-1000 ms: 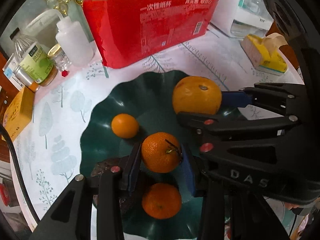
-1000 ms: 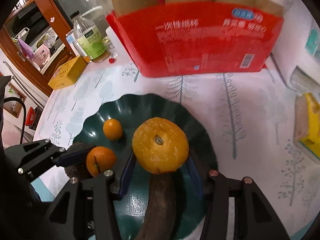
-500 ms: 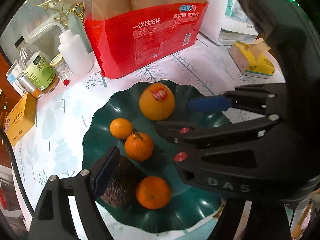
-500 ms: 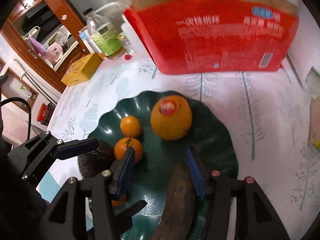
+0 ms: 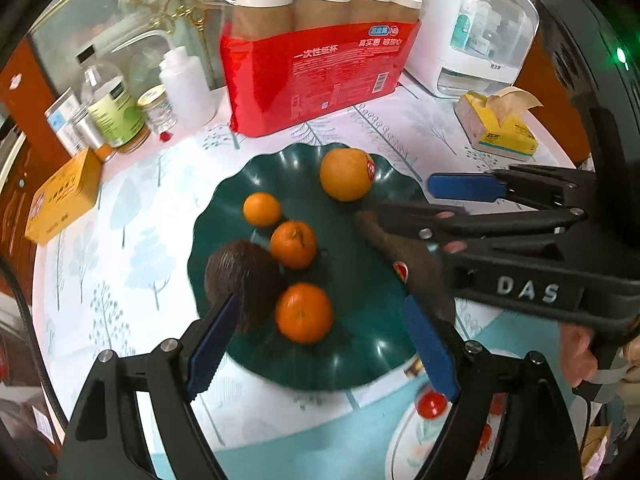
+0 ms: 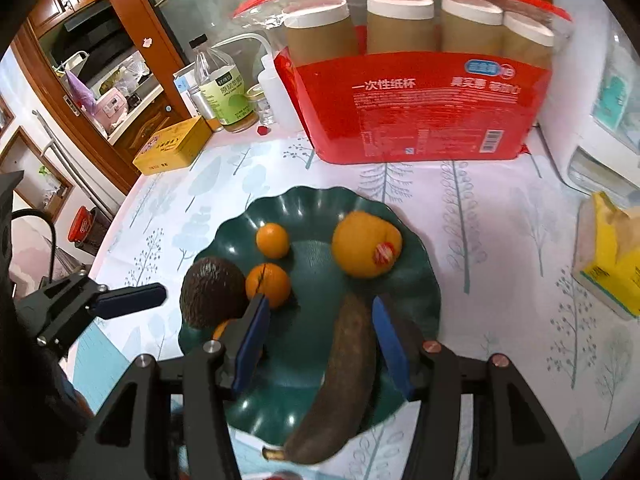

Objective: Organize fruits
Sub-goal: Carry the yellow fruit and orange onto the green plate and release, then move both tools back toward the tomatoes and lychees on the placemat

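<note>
I see the scalloped dark green plate [image 6: 416, 264] holding a stickered large orange [image 6: 366, 244] at its far side; three tangerines, avocado [image 6: 212, 292], browned banana [image 6: 344, 376] nearer.

A wavy-edged dark green plate [image 6: 424, 280] sits on the tree-print tablecloth [image 6: 500, 220]. In it, the rough brown avocado [image 6: 212, 292] lies left, the big yellow-orange orange [image 6: 366, 244] right, the long brown banana [image 6: 340, 380] in front.

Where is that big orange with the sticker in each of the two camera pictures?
Left wrist view: the big orange sits at the far edge of the green plate, above centre.
Right wrist view: the big orange is right of centre, on the plate's far right part.
Shared landmark: the red paper-cup pack behind the plate.
</note>
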Available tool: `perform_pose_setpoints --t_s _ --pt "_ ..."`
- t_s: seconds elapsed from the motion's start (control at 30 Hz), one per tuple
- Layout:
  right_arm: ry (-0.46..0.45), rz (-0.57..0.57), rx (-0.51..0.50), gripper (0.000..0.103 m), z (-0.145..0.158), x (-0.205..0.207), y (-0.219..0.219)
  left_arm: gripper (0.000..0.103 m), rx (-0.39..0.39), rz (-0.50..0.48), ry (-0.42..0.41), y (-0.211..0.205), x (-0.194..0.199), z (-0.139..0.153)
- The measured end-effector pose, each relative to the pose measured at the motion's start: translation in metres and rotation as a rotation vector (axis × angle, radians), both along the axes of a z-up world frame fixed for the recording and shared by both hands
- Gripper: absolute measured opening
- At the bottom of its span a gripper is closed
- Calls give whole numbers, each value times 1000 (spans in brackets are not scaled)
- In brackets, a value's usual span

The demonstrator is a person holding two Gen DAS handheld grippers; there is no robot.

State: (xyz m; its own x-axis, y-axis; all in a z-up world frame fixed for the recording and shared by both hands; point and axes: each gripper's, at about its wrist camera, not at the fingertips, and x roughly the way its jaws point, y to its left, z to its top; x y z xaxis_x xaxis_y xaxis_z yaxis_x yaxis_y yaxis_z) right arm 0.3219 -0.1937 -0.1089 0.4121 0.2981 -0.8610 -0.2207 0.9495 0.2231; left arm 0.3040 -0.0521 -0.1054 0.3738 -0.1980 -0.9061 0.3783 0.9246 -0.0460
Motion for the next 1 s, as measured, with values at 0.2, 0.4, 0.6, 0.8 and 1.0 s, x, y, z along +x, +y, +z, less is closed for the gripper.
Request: perform_pose_setpoints --t_s 0.2,0.4,0.6,0.8,1.0 --pt "-19 -30 8 54 13 -36 -12 83 -13 29 -15 12 -34 20" --pt "-51 -40 5 54 35 -80 -19 83 -33 65 -46 22 -70 46" --pt "-60 -17 38 54 58 -118 -26 83 -48 102 -77 33 -99 67" --pt "-121 -14 12 54 76 -153 -29 83 -55 153 -101 42 -123 75" --pt "-160 -7 -20 54 75 -180 -33 83 -84 213 -66 50 -141 56"
